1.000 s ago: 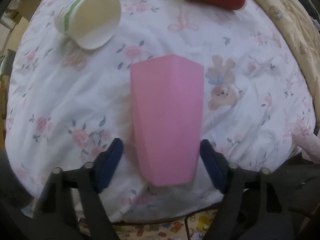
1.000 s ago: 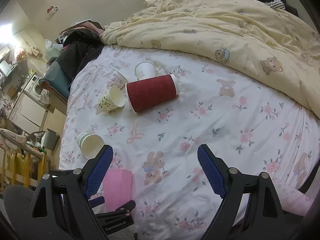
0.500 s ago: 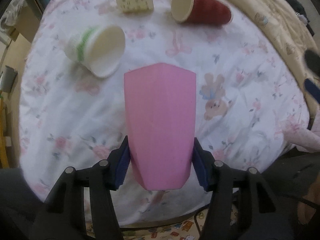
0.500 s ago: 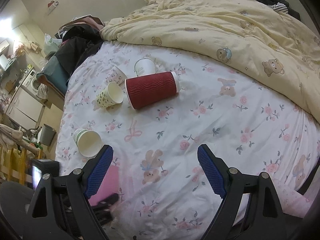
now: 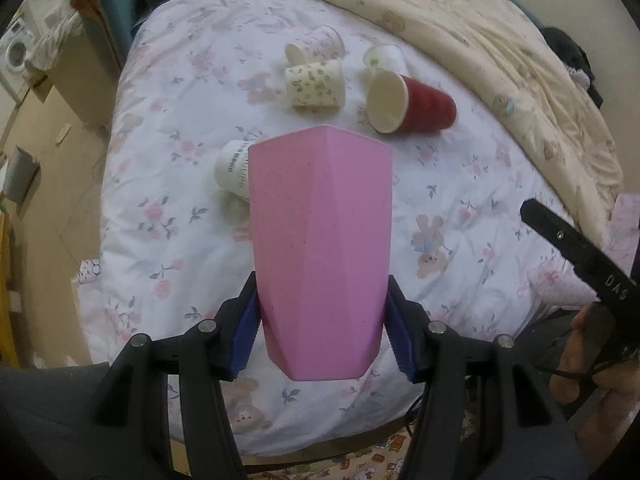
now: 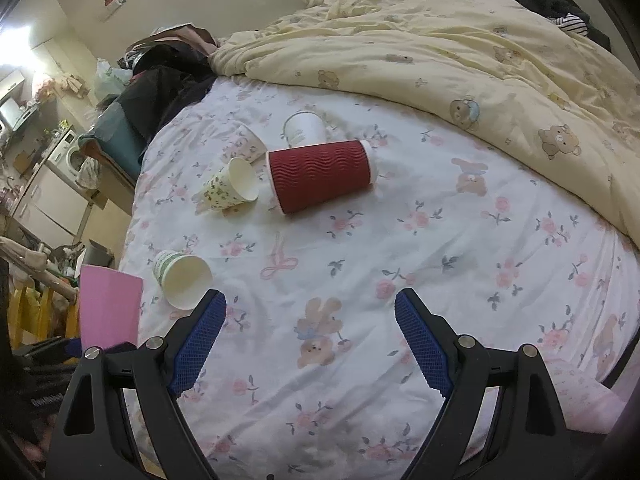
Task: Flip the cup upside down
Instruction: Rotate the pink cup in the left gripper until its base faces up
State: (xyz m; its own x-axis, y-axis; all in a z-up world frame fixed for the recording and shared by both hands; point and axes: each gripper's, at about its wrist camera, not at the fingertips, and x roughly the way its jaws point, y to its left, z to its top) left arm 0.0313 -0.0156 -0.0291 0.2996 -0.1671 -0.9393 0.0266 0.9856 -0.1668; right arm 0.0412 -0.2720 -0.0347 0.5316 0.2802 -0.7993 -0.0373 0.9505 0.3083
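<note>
Pink cup [image 5: 320,248]: clamped between the 2 blue pads of the left gripper [image 5: 322,330], held above the flowered bed sheet [image 5: 460,184]; its far end points away from the camera, so which end is the mouth cannot be told from the left wrist view.
Left gripper state: closed narrowly on the pink cup, pads pressing its lower side walls.
Right gripper [image 6: 310,342]: spread wide, holding nothing, hanging over the sheet.
Risk 1: the cup has smooth slanted faces and the pads grip only near 1 end, so I judge it could slip or swing during the turn.
Risk 2: the soft, wrinkled sheet gives poor footing; a cup set down on its rim may tip over.
Risk 3: the green-striped paper cup [image 6: 182,278] lies just beside the pink cup and could be knocked on the way down.
Other cups: red ribbed cup [image 6: 322,176], flower-print cup [image 6: 230,186] and green-striped cup lie on their sides; their visible insides are bare.
Far cups: 2 more, a white cup [image 6: 305,129] and a pale patterned cup [image 6: 249,144]; contents cannot be told.
</note>
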